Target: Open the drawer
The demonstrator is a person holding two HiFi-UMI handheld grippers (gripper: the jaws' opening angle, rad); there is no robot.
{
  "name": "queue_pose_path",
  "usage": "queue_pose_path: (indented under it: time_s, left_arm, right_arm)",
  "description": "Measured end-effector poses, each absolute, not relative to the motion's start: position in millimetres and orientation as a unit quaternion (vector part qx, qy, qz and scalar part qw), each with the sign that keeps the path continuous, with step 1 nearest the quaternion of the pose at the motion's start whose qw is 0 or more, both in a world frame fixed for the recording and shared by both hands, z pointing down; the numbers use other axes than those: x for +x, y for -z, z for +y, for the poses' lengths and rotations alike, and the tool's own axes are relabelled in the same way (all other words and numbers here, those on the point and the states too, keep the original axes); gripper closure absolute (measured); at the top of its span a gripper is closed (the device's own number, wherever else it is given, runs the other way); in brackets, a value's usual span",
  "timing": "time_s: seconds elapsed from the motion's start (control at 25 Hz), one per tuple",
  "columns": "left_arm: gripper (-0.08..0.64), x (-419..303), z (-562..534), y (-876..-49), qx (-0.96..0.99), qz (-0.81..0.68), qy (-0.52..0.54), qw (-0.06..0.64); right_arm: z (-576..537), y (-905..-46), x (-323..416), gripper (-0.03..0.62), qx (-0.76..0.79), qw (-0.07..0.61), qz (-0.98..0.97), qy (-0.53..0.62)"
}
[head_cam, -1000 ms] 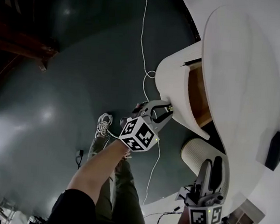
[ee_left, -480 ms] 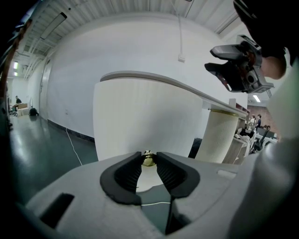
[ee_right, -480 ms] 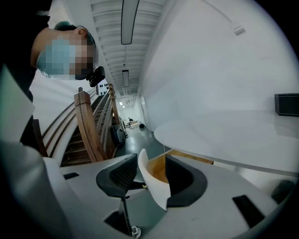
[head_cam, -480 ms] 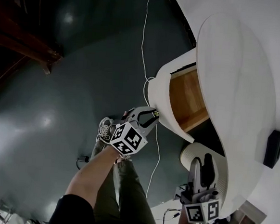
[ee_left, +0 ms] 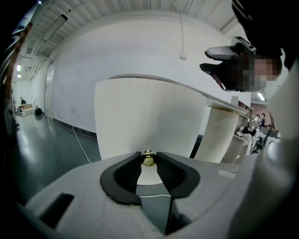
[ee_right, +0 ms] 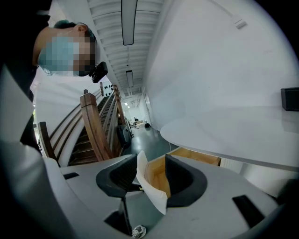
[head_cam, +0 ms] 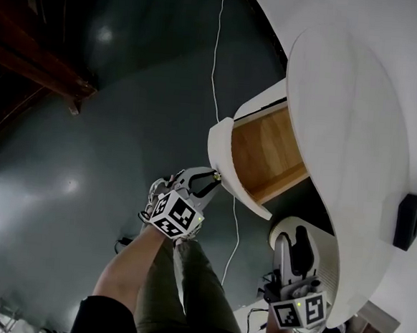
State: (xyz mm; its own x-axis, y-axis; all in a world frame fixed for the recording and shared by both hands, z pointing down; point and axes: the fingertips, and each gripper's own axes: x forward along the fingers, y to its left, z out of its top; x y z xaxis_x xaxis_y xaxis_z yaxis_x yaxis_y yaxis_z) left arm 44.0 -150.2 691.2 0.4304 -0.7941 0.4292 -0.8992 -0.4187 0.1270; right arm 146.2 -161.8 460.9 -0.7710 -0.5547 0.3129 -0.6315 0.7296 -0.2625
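The white curved drawer front [head_cam: 223, 160] stands pulled out from under the white round tabletop [head_cam: 349, 109], with its wooden inside [head_cam: 263, 156] showing. My left gripper [head_cam: 209, 181] is shut on the small brass knob [ee_left: 149, 159] at the middle of the drawer front [ee_left: 145, 116]. Both black pads [ee_left: 128, 172] press on the knob. My right gripper [head_cam: 293, 239] hovers open and holds nothing, low at the right beside a ribbed white pedestal [head_cam: 327, 254]. Looking along its jaws [ee_right: 152, 173], I see the open drawer [ee_right: 159, 179] some way off.
A white cable [head_cam: 216, 69] trails over the dark floor. A small black box [head_cam: 404, 221] lies on the tabletop. A wooden staircase [ee_right: 93, 126] rises at the left. The person's legs and a shoe [head_cam: 153, 192] are below my left gripper.
The drawer has slid further out toward the lower left, drawn by my left gripper on the knob, and more wood shows. My right gripper has shifted a little left.
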Motion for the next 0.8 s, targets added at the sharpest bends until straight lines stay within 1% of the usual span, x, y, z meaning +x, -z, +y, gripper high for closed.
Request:
queue_pose_path:
  time_s: [0.12, 0.24, 0.56, 0.68, 0.8]
  left_arm:
    - [0.457, 40.9, -142.1, -691.7, 0.824, -0.516, -0.154, 0.173]
    - [0.458, 37.8, -133.1, -692.6, 0.821, -0.519, -0.157, 0.176]
    - [0.456, 32.1, -125.4, -695.0, 0.816, -0.522, -0.169, 0.183]
    - [0.454, 31.9, -126.1, -695.4, 0.814, -0.519, -0.177, 0.189]
    - [0.449, 30.9, -125.3, -692.0, 0.810, -0.521, -0.187, 0.193]
  right_arm:
    - [-158.8, -459.6, 141.0, 0.400, 0.314, 0.100, -0.926, -0.187]
    - [-154.7, -465.6, 148.4, 0.400, 0.310, 0.113, -0.926, -0.183]
    - [-155.1, -458.6, 141.9, 0.400, 0.309, 0.099, -0.927, -0.188]
    - [-155.6, -461.6, 146.7, 0.400, 0.309, 0.110, -0.927, -0.182]
    - [-159.5, -451.7, 136.7, 0.400, 0.308, 0.095, -0.928, -0.188]
